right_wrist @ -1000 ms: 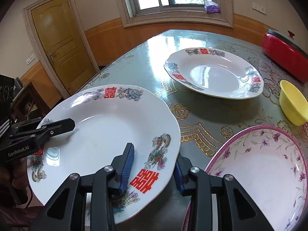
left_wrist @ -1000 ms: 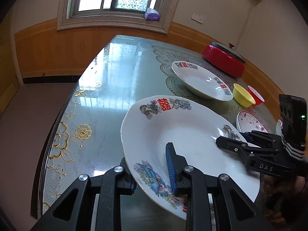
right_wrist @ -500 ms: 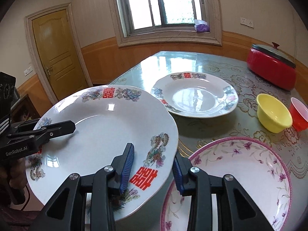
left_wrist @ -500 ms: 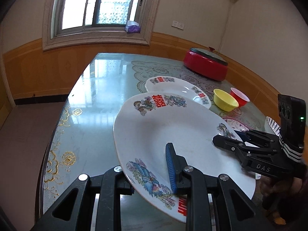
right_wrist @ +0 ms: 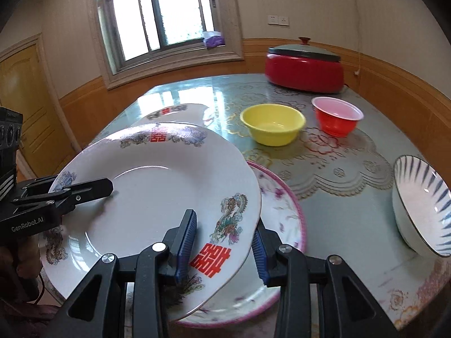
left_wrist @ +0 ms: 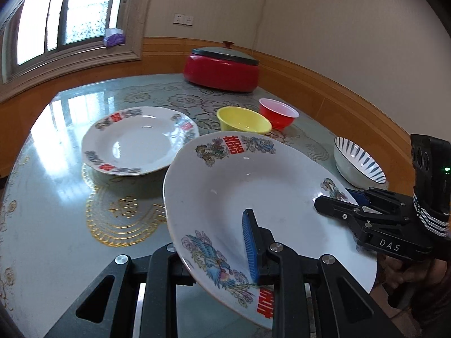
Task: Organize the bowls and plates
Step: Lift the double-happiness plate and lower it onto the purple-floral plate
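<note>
Over the near part of the glass-topped table, both grippers are holding one white dragon-and-phoenix plate off the surface, tilted. The left gripper is clamped on the plate's near-left rim: one blue pad is lying on the upper face, while the other finger is passing under the plate and is mostly hidden. The right gripper is clamped on the opposite rim, one pad on top beside the red character, the other at the edge below; in the left wrist view its lower finger is only partly showing behind the rim. The hand carrying the right tool is cut off at the frame's edge and dark. Beneath the held plate, a pink-rimmed floral plate is sitting on the table, more than half covered, and whether the two are touching cannot be told. A second dragon-and-phoenix plate is resting flat farther back; from the right wrist only its far rim is showing. Beyond it a yellow bowl and a red bowl are sitting just beside each other, whether in contact is unclear. A blue-striped bowl is standing near the table's right edge, cropped by the lens. A lidded red pot is sitting at the far end.
</note>
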